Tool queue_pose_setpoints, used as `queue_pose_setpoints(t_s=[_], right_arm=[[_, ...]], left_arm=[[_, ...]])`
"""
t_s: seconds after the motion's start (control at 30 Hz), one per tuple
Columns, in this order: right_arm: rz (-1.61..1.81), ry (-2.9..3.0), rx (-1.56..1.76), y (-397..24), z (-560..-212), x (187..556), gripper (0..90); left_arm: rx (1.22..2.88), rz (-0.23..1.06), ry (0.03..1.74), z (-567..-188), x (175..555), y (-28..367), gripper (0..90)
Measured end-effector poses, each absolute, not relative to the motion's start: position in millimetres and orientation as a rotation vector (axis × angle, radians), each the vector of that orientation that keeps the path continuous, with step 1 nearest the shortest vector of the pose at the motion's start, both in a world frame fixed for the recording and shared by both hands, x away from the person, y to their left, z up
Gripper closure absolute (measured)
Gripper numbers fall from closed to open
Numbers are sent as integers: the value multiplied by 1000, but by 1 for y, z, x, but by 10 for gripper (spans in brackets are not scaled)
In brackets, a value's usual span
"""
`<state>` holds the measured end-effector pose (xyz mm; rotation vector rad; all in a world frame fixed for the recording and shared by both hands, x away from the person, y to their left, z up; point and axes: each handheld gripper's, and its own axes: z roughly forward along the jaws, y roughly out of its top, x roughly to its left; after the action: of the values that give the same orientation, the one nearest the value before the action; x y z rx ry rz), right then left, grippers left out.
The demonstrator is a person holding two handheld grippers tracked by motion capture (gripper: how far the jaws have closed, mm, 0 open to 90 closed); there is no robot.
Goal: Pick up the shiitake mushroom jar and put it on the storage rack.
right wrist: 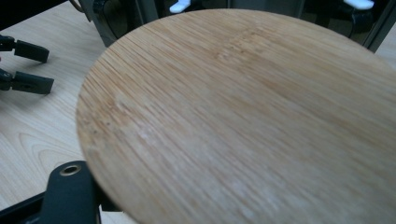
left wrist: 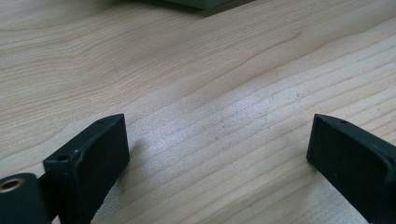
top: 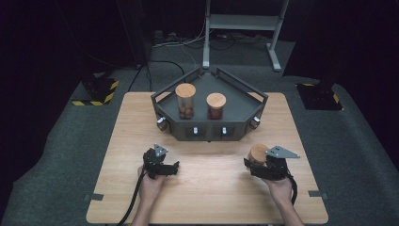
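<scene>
At lower left of the high view the left tongs (top: 175,167) rest low over the table (top: 211,197), jaws spread wide with nothing between them. Above centre, a dark angular tray (top: 207,129) holds two wooden-lidded jars (top: 185,100). At lower right the right tongs (top: 251,165) are clamped on a third jar (top: 258,154), its broad wooden lid (right wrist: 243,116) close before their camera; likely rigid, smooth-sided and breakable, it wants a firm grip on the body below the lid and an upright carry.
</scene>
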<state>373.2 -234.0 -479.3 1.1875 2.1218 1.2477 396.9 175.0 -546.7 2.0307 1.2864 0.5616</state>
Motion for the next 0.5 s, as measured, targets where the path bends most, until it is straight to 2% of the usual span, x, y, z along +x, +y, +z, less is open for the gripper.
queue_pose_setpoints(t_s=[0.5], right_arm=[[1251, 2130, 1181, -228, -469, 385, 250]], left_arm=[[2031, 561, 1287, -547, 397, 175, 58]])
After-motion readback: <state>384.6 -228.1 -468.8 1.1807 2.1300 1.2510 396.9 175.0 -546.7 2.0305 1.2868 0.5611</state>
